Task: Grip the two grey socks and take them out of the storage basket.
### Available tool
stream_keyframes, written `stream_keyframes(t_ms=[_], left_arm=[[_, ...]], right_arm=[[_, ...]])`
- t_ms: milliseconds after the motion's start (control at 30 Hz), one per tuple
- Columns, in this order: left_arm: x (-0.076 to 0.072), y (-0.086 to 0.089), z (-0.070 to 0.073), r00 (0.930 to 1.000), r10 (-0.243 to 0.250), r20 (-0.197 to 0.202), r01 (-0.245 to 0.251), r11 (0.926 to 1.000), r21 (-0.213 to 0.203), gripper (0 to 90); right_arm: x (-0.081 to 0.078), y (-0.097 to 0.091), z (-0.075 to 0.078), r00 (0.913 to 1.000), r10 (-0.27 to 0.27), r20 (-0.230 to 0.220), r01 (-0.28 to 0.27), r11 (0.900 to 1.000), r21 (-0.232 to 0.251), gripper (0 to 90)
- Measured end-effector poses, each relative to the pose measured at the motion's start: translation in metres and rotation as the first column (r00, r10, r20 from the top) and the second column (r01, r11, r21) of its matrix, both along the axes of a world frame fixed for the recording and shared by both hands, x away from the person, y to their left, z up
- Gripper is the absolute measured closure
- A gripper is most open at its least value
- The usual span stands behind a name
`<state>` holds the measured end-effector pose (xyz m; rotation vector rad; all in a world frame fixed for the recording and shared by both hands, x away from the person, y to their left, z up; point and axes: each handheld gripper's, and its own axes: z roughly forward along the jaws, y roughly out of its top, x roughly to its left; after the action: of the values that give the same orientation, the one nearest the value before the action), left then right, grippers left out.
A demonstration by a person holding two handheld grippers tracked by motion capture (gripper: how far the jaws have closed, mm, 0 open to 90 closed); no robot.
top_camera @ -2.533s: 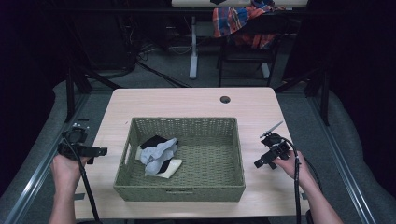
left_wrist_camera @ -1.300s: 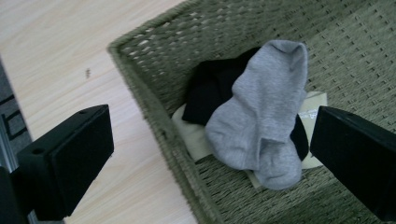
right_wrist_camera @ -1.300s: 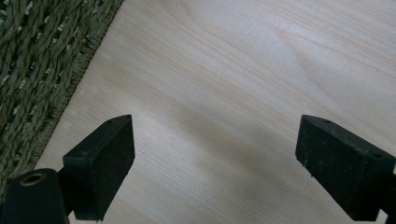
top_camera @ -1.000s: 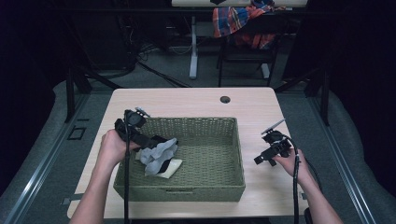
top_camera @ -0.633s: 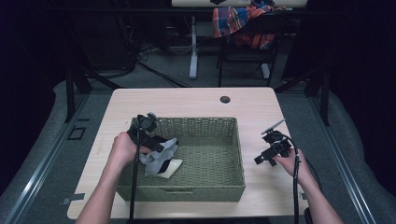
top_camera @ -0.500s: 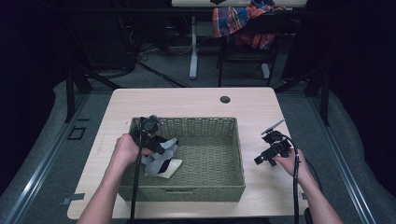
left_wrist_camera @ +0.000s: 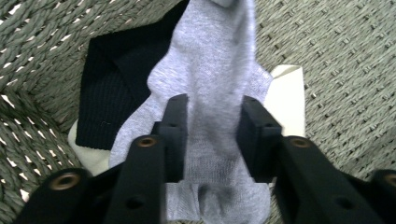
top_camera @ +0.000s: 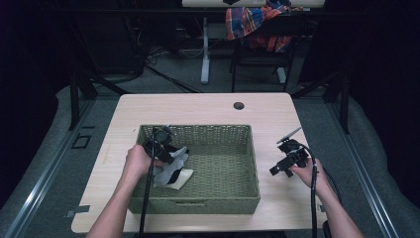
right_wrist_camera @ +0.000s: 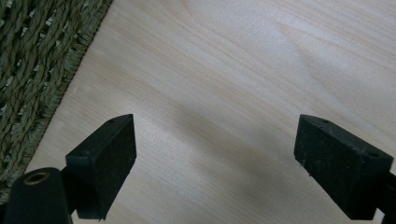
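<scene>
The left hand-held gripper (left_wrist_camera: pixel 210 135) has just been closing and now pinches the grey sock (left_wrist_camera: pixel 219 84) at the basket's (top_camera: pixel 250 163) nine o'clock side to lift it, while the right hand-held gripper (right_wrist_camera: pixel 215 154) waits spread wide over the surface (right_wrist_camera: pixel 243 70).

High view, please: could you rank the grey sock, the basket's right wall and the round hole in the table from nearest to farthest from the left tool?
1. Grey sock: right at the left tool, in the basket's left part.
2. Basket's right wall: across the basket, to the right.
3. Round hole: on the table beyond the basket, toward the far edge, farthest away.
</scene>
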<state>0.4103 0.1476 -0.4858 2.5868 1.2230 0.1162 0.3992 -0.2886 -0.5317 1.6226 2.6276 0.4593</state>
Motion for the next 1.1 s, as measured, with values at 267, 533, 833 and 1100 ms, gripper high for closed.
stream_keyframes(t_ms=[267,533,833,1100], left_arm=[[-0.002,-0.001,0.001,0.9996,-0.025,0.008,0.025,0.9991,0.034,83.8],[-0.008,0.003,0.017,0.9974,-0.029,0.065,0.026,0.9982,0.054,86.4],[-0.012,0.013,0.036,0.9933,-0.011,0.115,0.006,0.9992,0.039,86.6],[-0.015,0.016,0.048,0.9897,-0.016,0.142,0.012,0.9993,0.035,86.8]], right_arm=[[0.001,-0.002,0.002,0.9996,0.022,-0.021,-0.022,0.9997,-0.008,12.7],[0.001,-0.004,0.003,0.9998,0.016,-0.015,-0.016,0.9999,-0.005,12.8],[0.001,-0.003,0.003,0.9998,0.014,-0.012,-0.014,0.9999,-0.006,12.7],[0.001,-0.004,0.002,0.9999,0.011,-0.013,-0.011,0.9999,-0.004,12.7]])
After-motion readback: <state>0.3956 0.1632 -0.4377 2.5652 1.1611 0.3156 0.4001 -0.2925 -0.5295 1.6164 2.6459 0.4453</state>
